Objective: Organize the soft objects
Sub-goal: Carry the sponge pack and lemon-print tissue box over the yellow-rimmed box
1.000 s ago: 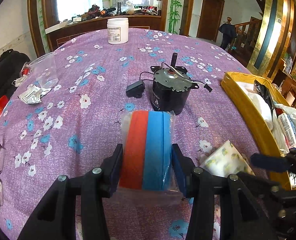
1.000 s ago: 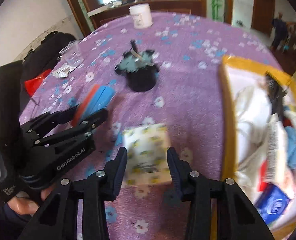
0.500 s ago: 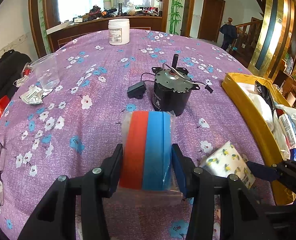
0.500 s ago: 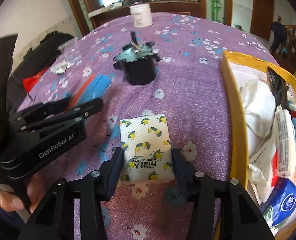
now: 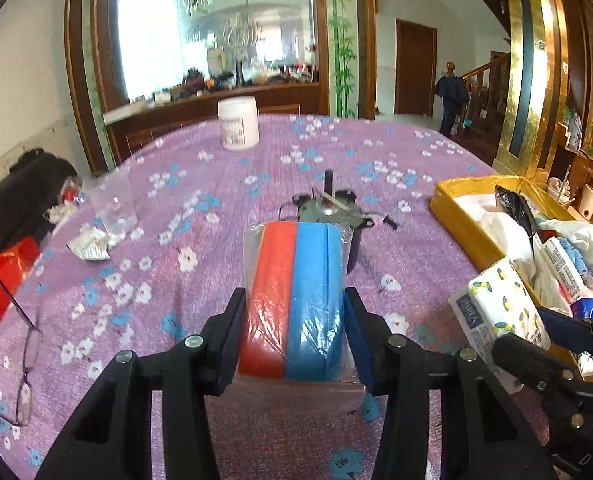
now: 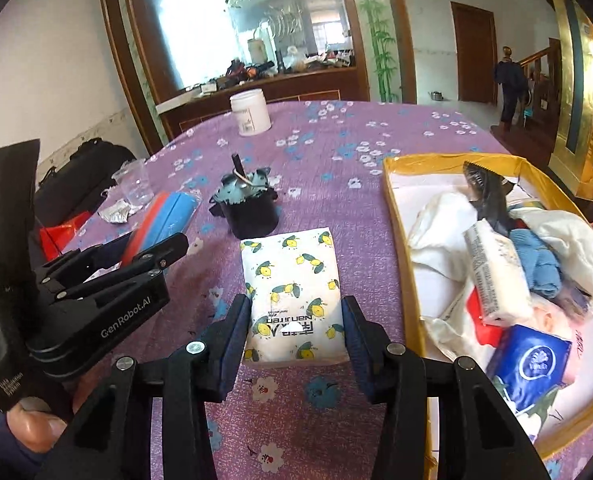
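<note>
A plastic-wrapped pack of red and blue sponges (image 5: 296,288) stands on edge between the pads of my left gripper (image 5: 294,308), which is shut on it and holds it above the purple flowered tablecloth (image 5: 176,220). My right gripper (image 6: 294,320) is shut on a white tissue pack with a lemon print (image 6: 292,280), also held off the table. In the right wrist view the left gripper (image 6: 152,240) sits at the left with the sponge pack (image 6: 168,216). In the left wrist view the tissue pack (image 5: 500,304) shows at the right.
A yellow box (image 6: 396,216) at the right holds white cloths, tissue packs and a blue pack. A black motor (image 6: 248,208) stands mid-table, with a white jar (image 6: 250,116) at the back and a clear cup (image 6: 134,186) at the left. Glasses (image 5: 24,344) lie near the left edge.
The right gripper closed on the tissue pack and lifted it off the cloth. The left gripper rose with the sponge pack. Both views have tilted upward.
</note>
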Demonstrator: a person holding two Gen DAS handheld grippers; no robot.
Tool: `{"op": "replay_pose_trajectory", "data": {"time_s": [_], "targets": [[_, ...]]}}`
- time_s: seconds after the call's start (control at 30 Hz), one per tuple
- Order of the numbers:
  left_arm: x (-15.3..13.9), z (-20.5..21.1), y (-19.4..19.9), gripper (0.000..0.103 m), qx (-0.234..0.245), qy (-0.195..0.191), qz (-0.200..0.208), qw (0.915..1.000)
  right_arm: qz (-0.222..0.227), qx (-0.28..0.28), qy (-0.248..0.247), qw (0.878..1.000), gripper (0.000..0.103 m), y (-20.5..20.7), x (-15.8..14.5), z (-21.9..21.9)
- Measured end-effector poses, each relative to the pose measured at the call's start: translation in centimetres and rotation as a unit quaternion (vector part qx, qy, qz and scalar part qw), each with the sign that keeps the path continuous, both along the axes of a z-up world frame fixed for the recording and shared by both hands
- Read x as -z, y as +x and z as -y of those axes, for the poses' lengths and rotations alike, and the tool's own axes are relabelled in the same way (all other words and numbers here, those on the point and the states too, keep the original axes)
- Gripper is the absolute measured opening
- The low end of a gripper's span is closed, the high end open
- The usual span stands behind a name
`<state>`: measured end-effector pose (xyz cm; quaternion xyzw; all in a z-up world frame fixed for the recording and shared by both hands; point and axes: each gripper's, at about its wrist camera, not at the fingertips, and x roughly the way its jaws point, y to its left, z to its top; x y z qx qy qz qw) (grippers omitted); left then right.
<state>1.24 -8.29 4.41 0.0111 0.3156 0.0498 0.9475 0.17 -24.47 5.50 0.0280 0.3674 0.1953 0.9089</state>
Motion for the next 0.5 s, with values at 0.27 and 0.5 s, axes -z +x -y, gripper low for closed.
{"op": "replay_pose_trajectory", "data": {"time_s": [0.27,0.5], "targets": [[-0.6,0.9,-0.8,0.046,0.002,0.017,0.026,0.9995,0.012,0.020,0.009,1.000,0.050,-1.4,-0.9,1.5],[-0.9,2.0,-1.7,0.046,0.005,0.032,0.034,0.9989,0.025,0.037,0.020,0.999,0.050,-2.4,-1.9,3.1]]}}
